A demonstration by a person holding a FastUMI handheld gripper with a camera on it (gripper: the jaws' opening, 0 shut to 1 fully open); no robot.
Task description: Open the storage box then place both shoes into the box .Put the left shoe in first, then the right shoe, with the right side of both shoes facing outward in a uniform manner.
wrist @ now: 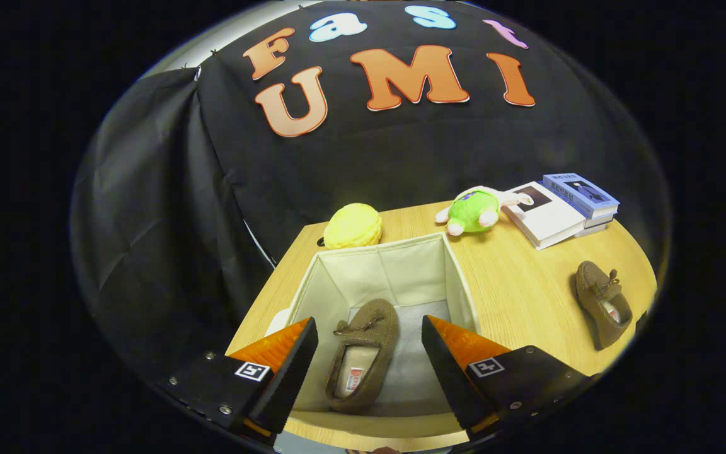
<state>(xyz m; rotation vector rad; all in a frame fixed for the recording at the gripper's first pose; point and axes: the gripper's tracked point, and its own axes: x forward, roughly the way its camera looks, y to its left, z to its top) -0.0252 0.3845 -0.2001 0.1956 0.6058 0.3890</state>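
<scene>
1. The gripper (369, 353) hangs above the open storage box (457, 277); its fingers are spread wide with nothing between the pads, released.
2. One brown shoe (363, 356) lies on the box floor, directly below the gap between the fingers, toe pointing to the far wall, opening up. Judged: the first placement is done.
3. The second shoe (602, 304) lies on the table (520, 284), well apart from the box, off to the right beyond the right finger.
4. Step in hand, judged: fetch the second shoe. Advice: lift clear of the box rim before swinging right, approach from above, close the fingers across the shoe's sides near the opening so it hangs level, then set it beside the first one with the same heading.
5. Free floor in the box lies to the right of the placed shoe; the lowering should aim there to avoid stacking.
6. Clutter beyond the box: a yellow plush (353, 227), a green plush (473, 211), stacked books (558, 211). None is in the likely path.
7. Hard to tell: which shoe is left or right; the near box wall is hidden by the fingers; the second shoe is distorted by the lens.
</scene>
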